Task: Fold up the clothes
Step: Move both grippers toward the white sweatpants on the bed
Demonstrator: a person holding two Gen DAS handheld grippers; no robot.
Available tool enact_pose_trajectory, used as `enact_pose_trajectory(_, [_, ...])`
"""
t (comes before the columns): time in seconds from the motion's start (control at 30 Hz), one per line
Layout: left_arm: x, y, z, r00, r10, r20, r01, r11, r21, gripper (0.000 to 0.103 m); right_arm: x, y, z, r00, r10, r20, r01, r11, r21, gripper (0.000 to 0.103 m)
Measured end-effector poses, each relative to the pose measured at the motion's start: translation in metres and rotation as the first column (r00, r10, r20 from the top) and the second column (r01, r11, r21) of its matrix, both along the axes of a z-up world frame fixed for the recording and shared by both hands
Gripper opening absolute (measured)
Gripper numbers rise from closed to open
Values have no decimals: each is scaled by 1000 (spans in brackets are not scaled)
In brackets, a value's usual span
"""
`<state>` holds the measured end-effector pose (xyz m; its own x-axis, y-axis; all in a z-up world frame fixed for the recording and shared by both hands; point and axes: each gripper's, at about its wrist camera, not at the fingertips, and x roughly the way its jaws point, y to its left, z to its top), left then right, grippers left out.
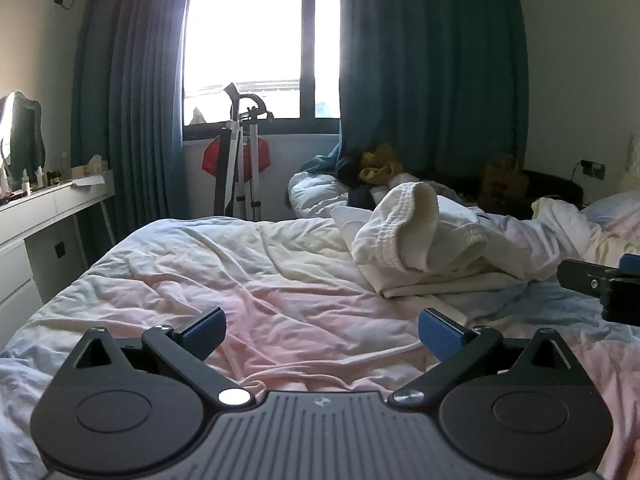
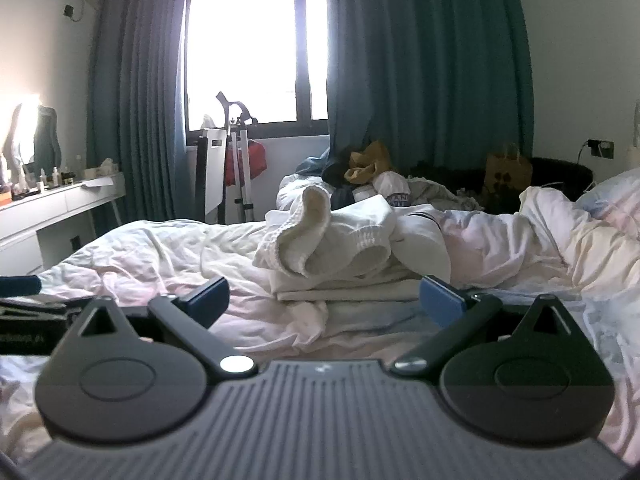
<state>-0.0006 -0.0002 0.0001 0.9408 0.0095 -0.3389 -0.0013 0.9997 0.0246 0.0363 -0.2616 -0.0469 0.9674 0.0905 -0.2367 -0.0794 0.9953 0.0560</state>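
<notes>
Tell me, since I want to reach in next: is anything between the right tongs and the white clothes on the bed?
Nothing visible: only rumpled pale bedsheet lies between the open right tongs and the crumpled white garment.

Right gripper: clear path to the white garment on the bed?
Probably yes. The right gripper is open, and the white garment lies straight ahead with only rumpled duvet between them.

Rumpled pale duvet (image 1: 248, 280) covers bed; teal curtains (image 1: 432, 60) flank bright window (image 1: 244, 32); folded exercise machine (image 1: 240, 160) stands below sill; white desk (image 1: 52, 204) at left carries bottles, mirror (image 1: 22, 136); brown paper bag (image 2: 508, 172) near far wall.
</notes>
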Motion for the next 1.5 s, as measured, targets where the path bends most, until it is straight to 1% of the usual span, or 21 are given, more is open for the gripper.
enact_pose_trajectory(0.2, [-3, -4, 2, 1000, 6, 0, -6, 999, 45, 103, -1, 0, 2, 1000, -4, -2, 4, 1000, -1, 103])
enact_pose_trajectory(0.4, [-2, 5, 4, 1000, 9, -2, -9, 1000, 13, 103, 0, 3, -1, 1000, -6, 2, 6, 1000, 6, 103])
enact_pose_trajectory(0.63, [0, 9, 3, 1000, 14, -5, -14, 1000, -6, 103, 2, 1, -3, 1000, -3, 2, 3, 1000, 5, 103])
enact_pose_trajectory(0.8, [0, 9, 1, 1000, 17, 0, -17, 1000, -1, 103, 2, 1, -3, 1000, -1, 3, 1, 1000, 7, 103])
enact_pose_trajectory(0.93, [0, 11, 0, 999, 38, 4, -38, 999, -18, 103, 1, 1, -3, 1000, 4, 3, -4, 1000, 11, 103])
enact_pose_trajectory(1.1, [2, 15, -2, 999, 36, 1, -36, 998, -46, 103, 1, 0, -3, 1000, 14, 4, -14, 1000, 17, 103])
enact_pose_trajectory(1.23, [2, 15, -3, 1000, 30, -2, -30, 998, -54, 103, 1, 1, -2, 1000, 14, 6, -14, 1000, 14, 103])
enact_pose_trajectory(1.33, [2, 15, -3, 1000, 28, 1, -28, 998, -61, 103, 0, 0, -1, 1000, 4, 19, -4, 1000, 18, 103])
enact_pose_trajectory(1.4, [2, 14, -4, 1000, 28, 4, -28, 997, -65, 103, -3, -1, 1, 999, -11, 46, 9, 999, 31, 103])
enact_pose_trajectory(1.5, [3, 13, -6, 1000, 14, -8, -15, 997, -74, 103, -4, -2, 3, 998, -20, 64, 18, 999, 34, 103])
